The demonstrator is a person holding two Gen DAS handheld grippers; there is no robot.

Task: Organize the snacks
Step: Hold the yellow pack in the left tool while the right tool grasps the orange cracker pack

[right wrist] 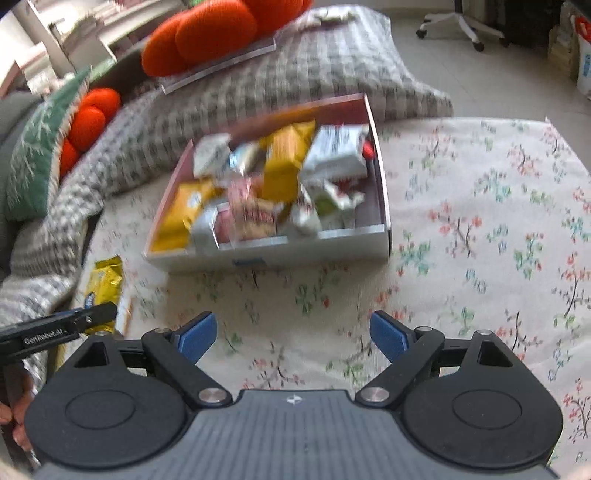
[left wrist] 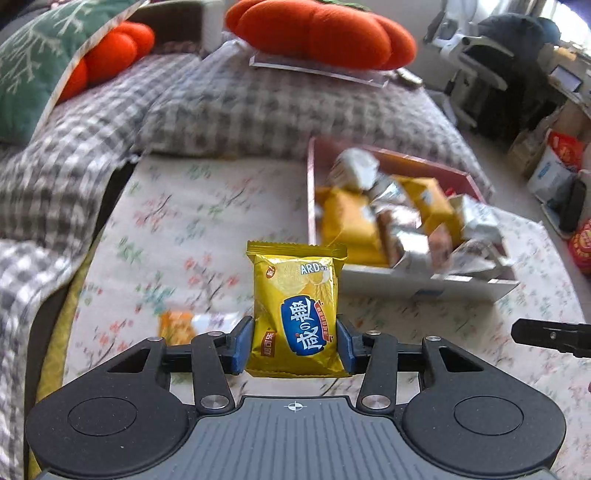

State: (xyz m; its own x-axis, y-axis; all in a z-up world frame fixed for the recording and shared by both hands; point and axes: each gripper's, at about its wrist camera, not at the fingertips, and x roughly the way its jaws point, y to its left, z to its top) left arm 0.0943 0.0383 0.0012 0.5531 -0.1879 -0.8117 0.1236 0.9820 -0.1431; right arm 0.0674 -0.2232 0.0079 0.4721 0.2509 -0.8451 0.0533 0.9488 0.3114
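Note:
My left gripper [left wrist: 294, 341] is shut on a yellow snack packet [left wrist: 295, 306] with a blue label, held upright above the floral cloth. The packet also shows at the left edge of the right wrist view [right wrist: 105, 286]. A shallow red-and-white box [left wrist: 424, 282] holding several yellow and white snack packs lies ahead and to the right; in the right wrist view the box [right wrist: 280, 253] is straight ahead. My right gripper [right wrist: 293, 338] is open and empty, above the cloth in front of the box. An orange-and-white packet [left wrist: 177, 326] lies on the cloth at my left.
A grey checked blanket [left wrist: 258, 107] is bunched behind the box. Orange cushions [left wrist: 321, 33] and a green pillow [left wrist: 33, 70] lie beyond it. Bags and an office chair [left wrist: 480, 55] stand on the floor at right. Floral cloth [right wrist: 480, 229] stretches to the right of the box.

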